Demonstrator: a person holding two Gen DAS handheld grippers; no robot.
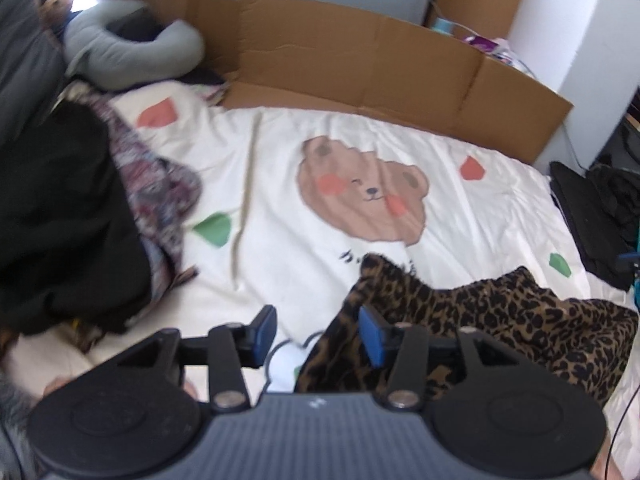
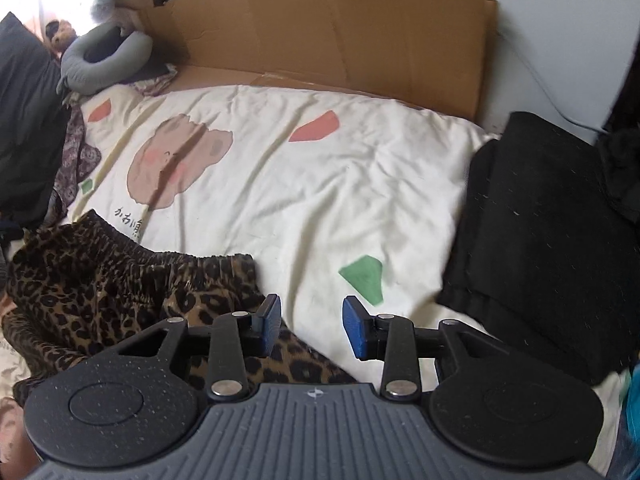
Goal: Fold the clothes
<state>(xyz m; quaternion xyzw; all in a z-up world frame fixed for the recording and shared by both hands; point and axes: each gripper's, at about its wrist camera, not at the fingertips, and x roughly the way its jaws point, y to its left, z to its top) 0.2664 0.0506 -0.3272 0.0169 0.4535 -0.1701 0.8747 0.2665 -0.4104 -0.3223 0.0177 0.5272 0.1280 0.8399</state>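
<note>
A leopard-print garment [image 1: 500,320] lies rumpled on the cream bedspread [image 1: 328,128], filling the lower right of the left wrist view and the lower left of the right wrist view, its gathered elastic waistband [image 2: 168,260] running across its upper edge. It is bunched, not flat and not folded, so it is likely the piece being worked on.

The left gripper [image 1: 318,334] hangs low over the cloth's left edge with its blue pads spread wide and nothing between them; its right pad sits against the leopard cloth, its left pad over bare bedspread. The right gripper [image 2: 311,328] is likewise wide and empty, its left pad over the garment's right corner, its right pad over the bedspread. Placed like this, the two bracket the garment from either side, which suits taking hold of its edges to spread or fold it.

At the right of the right wrist view a black garment [image 2: 540,240] lies flat and squared, looking already folded. At the left of the left wrist view a loose heap of dark and patterned clothes [image 1: 80,220] sits apart, seemingly unfolded. A cardboard sheet [image 1: 360,52] stands along the far edge of the bed
</note>
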